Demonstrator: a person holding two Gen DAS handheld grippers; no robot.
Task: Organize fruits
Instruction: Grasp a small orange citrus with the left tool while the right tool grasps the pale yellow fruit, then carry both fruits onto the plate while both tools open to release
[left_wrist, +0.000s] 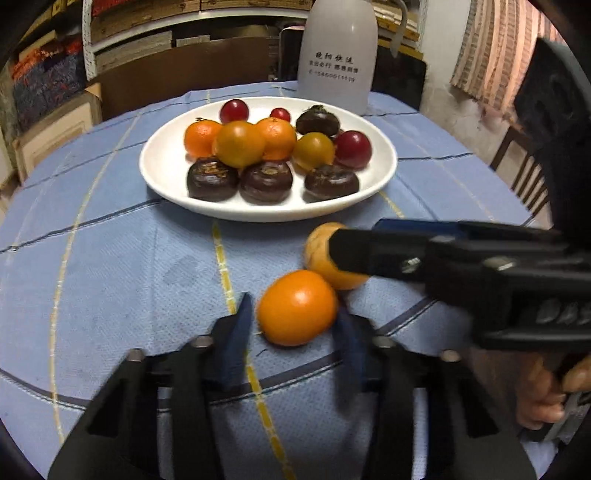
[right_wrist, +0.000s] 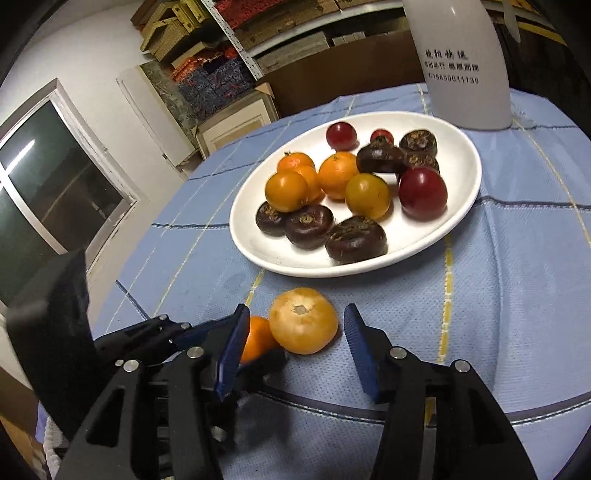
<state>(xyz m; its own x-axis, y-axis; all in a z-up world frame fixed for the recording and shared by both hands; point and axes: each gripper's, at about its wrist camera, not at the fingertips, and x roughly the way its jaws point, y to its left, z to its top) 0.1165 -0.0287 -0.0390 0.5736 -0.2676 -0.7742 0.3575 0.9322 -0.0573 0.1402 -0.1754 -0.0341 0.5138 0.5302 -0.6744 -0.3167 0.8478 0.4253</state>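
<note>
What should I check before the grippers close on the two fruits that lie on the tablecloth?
1. Left gripper jaws open around the orange tomato: ok.
2. Right gripper jaws open around the pale orange fruit: ok.
3. The two fruits apart from each other: not ok, they look touching.
4. Right gripper's left finger clear of the tomato: cannot tell.
5. Free space on the white plate: ok, near the front rim.
6. White bottle away from both grippers: ok.
</note>
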